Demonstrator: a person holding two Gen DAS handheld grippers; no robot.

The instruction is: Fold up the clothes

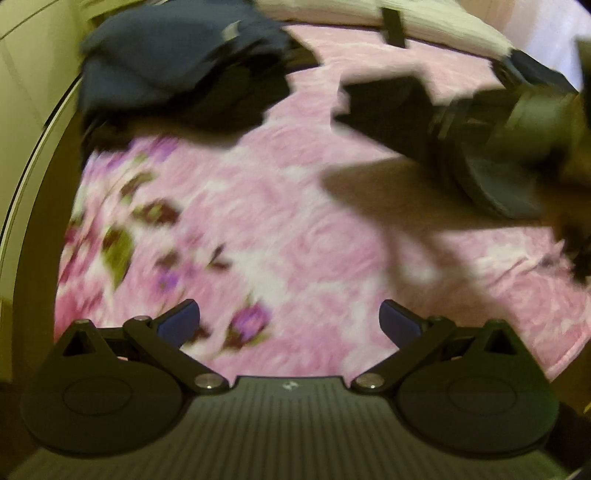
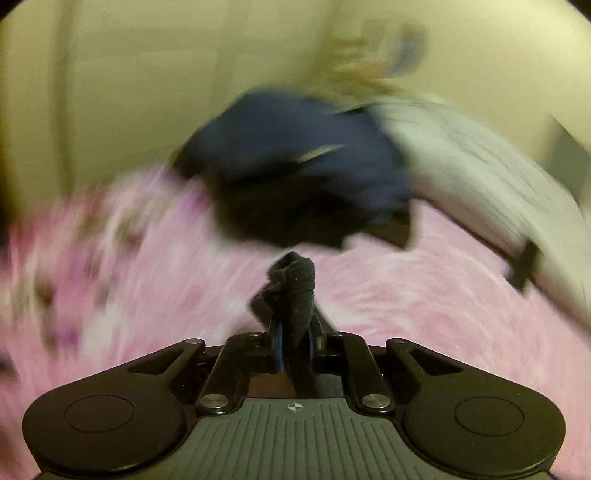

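Both views are motion-blurred. A pile of dark navy clothes (image 1: pixel 177 74) lies at the far left of a pink flowered blanket (image 1: pixel 295 221); it also shows in the right wrist view (image 2: pixel 295 173). My left gripper (image 1: pixel 290 321) is open and empty above the blanket. My right gripper (image 2: pixel 295 336) is shut on a bunched piece of black cloth (image 2: pixel 295 291), held above the blanket in front of the pile. The right gripper's body (image 1: pixel 498 140) shows at the right of the left wrist view.
A white ribbed pillow or cover (image 2: pixel 480 177) lies to the right of the pile, also seen along the far edge (image 1: pixel 443 26). A cream wall (image 2: pixel 129 92) stands behind the bed. The bed's edge curves at the left (image 1: pixel 44 147).
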